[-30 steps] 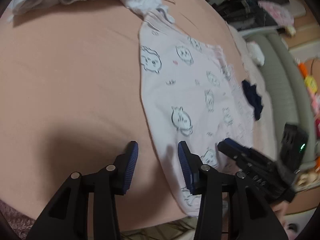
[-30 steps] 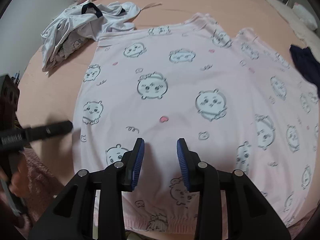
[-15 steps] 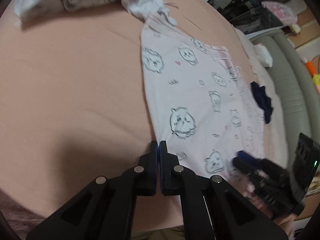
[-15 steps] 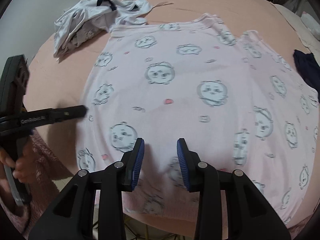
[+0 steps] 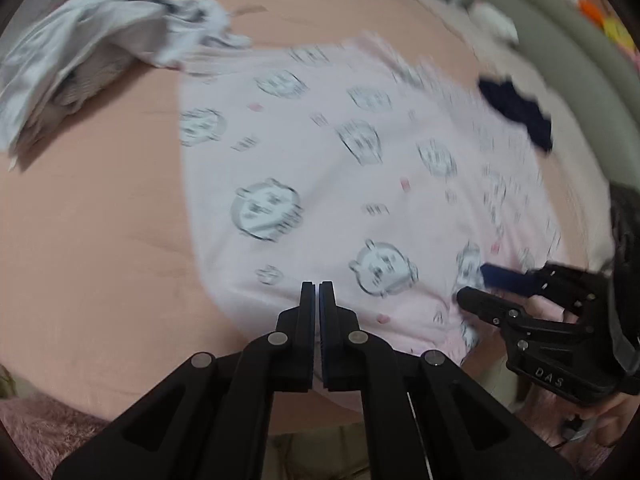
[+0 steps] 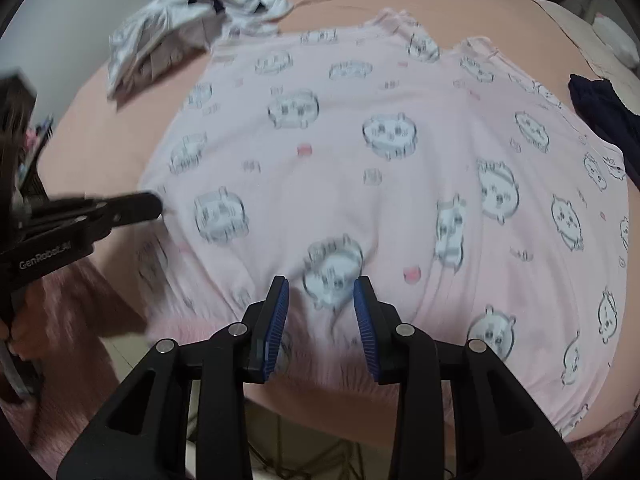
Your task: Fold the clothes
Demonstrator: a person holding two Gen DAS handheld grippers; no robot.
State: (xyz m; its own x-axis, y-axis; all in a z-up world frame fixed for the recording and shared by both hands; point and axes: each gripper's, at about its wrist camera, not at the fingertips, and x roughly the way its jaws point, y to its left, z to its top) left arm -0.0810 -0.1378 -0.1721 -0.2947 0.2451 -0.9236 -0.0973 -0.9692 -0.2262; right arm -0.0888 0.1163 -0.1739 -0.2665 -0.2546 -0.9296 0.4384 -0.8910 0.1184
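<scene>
A pale pink shirt [image 5: 340, 168] printed with cartoon faces lies spread flat on the peach bed sheet [image 5: 100, 220]. My left gripper [image 5: 317, 292] is shut on the shirt's near hem by its left corner, and pale cloth shows between its fingers. In the right wrist view the left gripper [image 6: 154, 204] meets the left edge of the shirt [image 6: 360, 184]. My right gripper [image 6: 320, 300] is open just above the near hem, where the cloth is rumpled, and nothing is between its blue pads. From the left wrist view the right gripper [image 5: 474, 286] hangs over the hem at the right.
A crumpled white and grey pile of clothes [image 6: 172, 36] lies at the far left of the bed. A navy garment [image 6: 604, 112] sits at the shirt's right edge. A fuzzy pink blanket [image 5: 48, 428] hangs along the near bed edge. A grey padded rail [image 5: 580, 80] runs along the right.
My left gripper went from open to shut and swung from the shirt's side edge to its near hem. The right gripper drew back to the near hem, which now bunches up.
</scene>
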